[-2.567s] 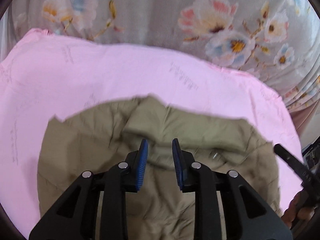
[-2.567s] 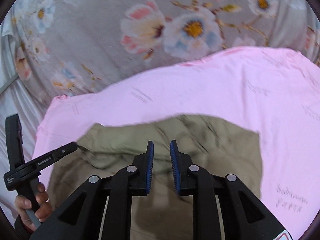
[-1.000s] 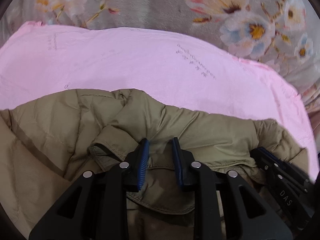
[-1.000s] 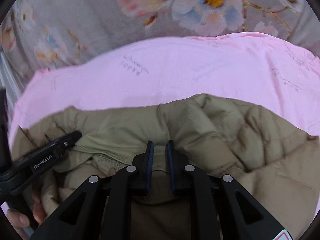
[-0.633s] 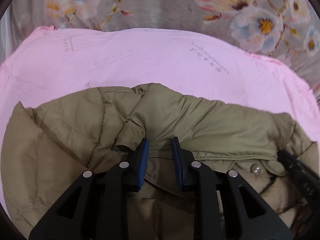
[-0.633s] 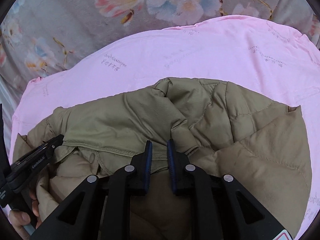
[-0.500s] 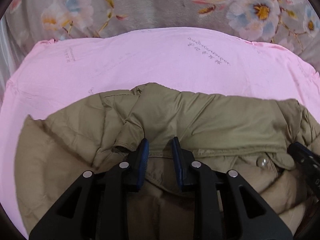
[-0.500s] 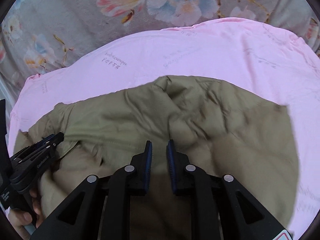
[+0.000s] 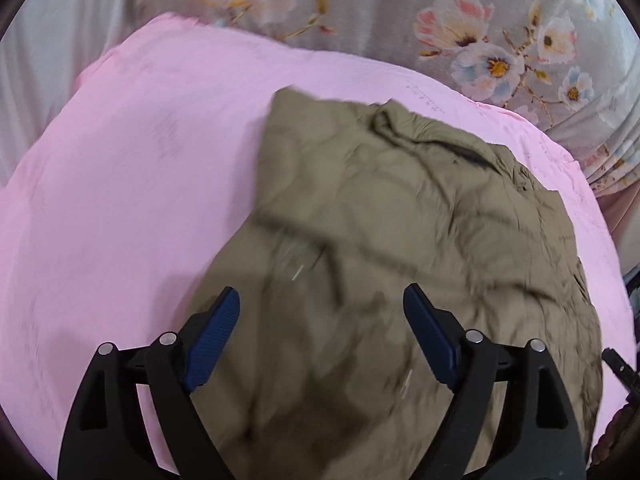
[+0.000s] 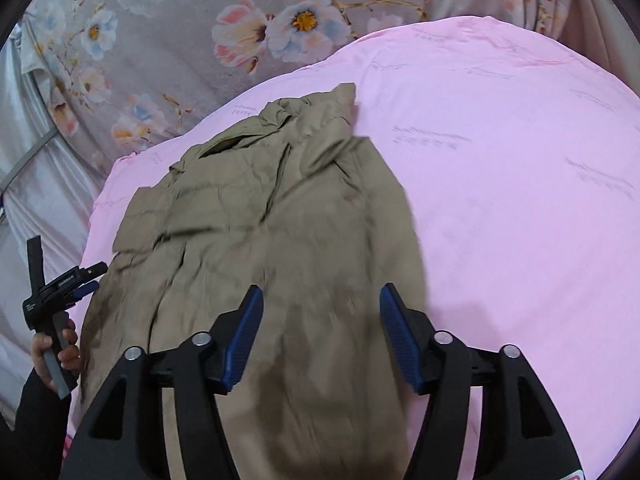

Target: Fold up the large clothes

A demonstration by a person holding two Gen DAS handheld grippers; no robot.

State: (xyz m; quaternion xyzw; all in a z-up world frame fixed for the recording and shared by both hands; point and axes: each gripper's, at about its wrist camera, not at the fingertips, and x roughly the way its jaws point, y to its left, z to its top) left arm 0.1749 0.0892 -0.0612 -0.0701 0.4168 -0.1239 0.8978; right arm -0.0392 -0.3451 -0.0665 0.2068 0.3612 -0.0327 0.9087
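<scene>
An olive-khaki padded jacket (image 9: 400, 240) lies folded lengthwise on a pink sheet (image 9: 132, 168), its collar end at the far side. It also shows in the right wrist view (image 10: 280, 220). My left gripper (image 9: 320, 328) is open and empty, held above the jacket's near part. My right gripper (image 10: 320, 320) is open and empty, also above the near part. The left gripper also shows at the left edge of the right wrist view (image 10: 86, 276).
The pink sheet (image 10: 500, 160) covers a table with bare pink areas on both sides of the jacket. A grey floral cloth (image 9: 400, 8) hangs behind, also visible in the right wrist view (image 10: 180, 40). The table's far edge runs along it.
Both grippers were shut on the jacket's collar edge; now both have opened, let go and pulled back and up. The jacket has dropped flat on the sheet.
</scene>
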